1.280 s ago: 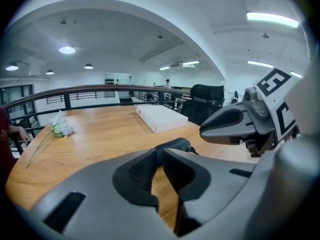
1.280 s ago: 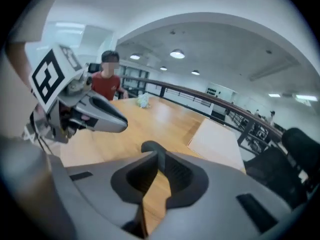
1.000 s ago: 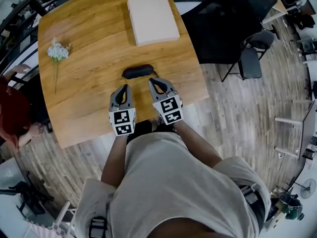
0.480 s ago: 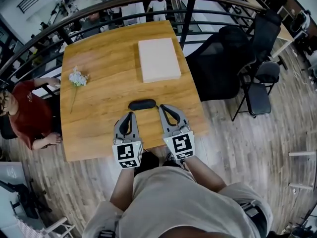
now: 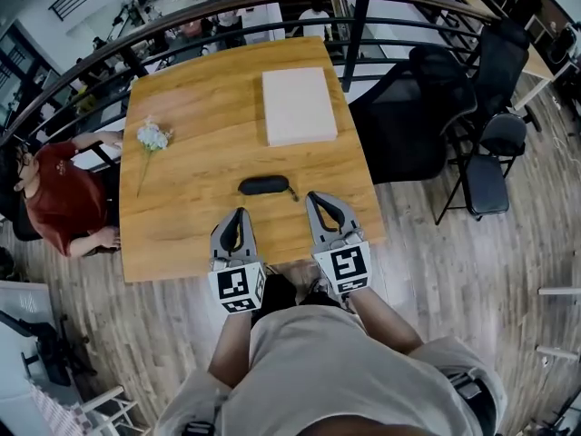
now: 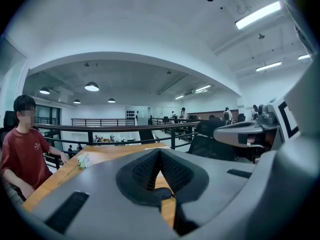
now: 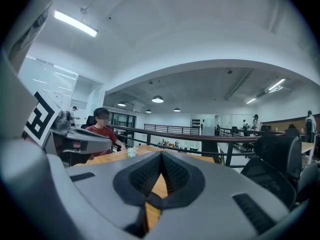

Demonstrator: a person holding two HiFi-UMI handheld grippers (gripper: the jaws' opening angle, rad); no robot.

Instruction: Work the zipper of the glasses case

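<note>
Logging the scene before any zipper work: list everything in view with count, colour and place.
Oval black glasses case: one, black, on the table ahead of both grippers.
Flat rectangular white box: one, white, table's far right.
Sprig of pale flowers: one, whitish, table's left side.
Wooden table: one, light brown, centre.
Black office chairs: at least two, right of table.
Dark metal railing: one, beyond table.
Seated person in red shirt: one, left of table.
Left gripper: one, grey, shut, empty, over table's near edge.
Right gripper: one, grey, shut, empty, beside it.
</note>
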